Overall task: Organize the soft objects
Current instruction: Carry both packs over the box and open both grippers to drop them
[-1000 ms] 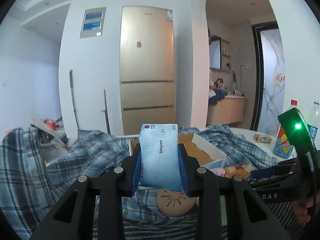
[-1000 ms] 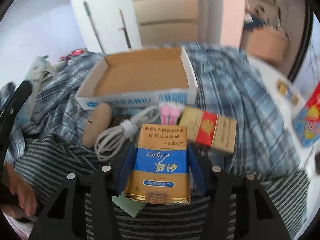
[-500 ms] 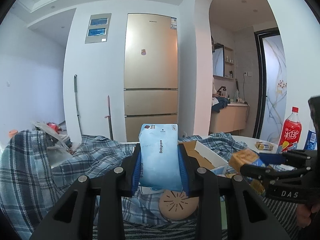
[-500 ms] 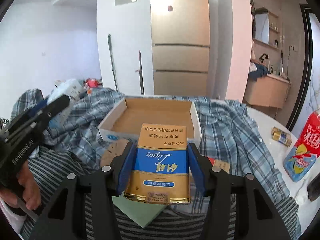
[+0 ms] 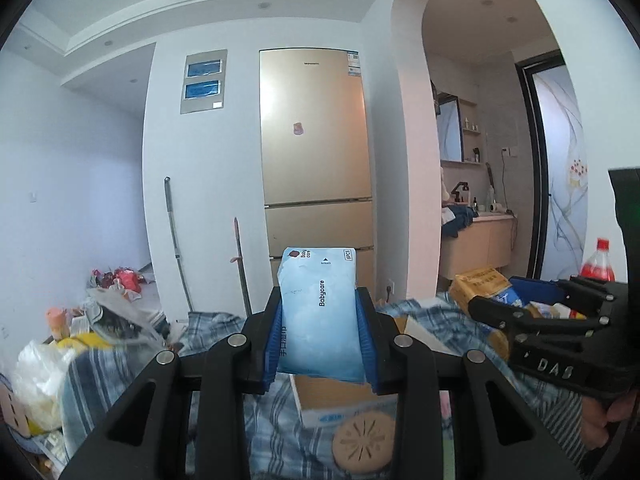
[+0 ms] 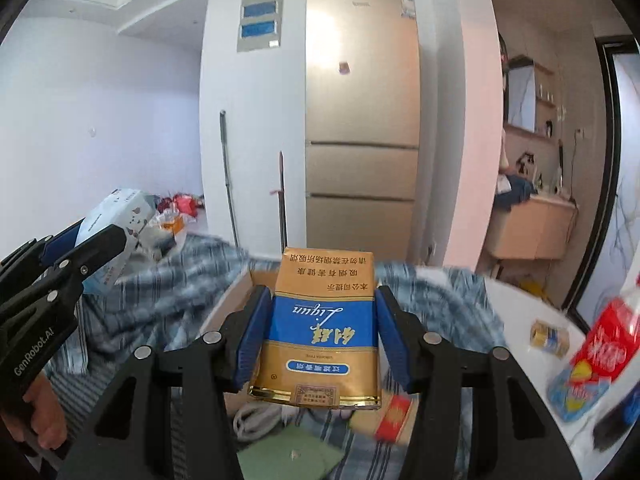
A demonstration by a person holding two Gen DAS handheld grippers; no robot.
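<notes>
The left gripper [image 5: 322, 330] was clamped on a pale blue Babycare wipes pack [image 5: 320, 316], its blue pads [image 5: 273, 344] pressed against both long sides so the pack stood upright between them, its top sticking out past the fingertips. It was held up in the air above the cardboard box [image 5: 340, 398], with the box's near wall showing just under the pack's lower edge. A round tan disc [image 5: 363, 446] lay in front of that box on the plaid cloth [image 5: 208, 328].

The right gripper [image 6: 320, 332] was closed on a gold-and-blue cigarette carton [image 6: 322, 328], gripped at the blue band, printing upside down, the top end reaching beyond the fingertips. It too hung above the cardboard box [image 6: 240, 300], nearer the box's front edge. Below the carton, in front of the box, lay a white cable [image 6: 256, 416], a green sheet [image 6: 292, 454] and a red-and-gold pack [image 6: 394, 416].
</notes>
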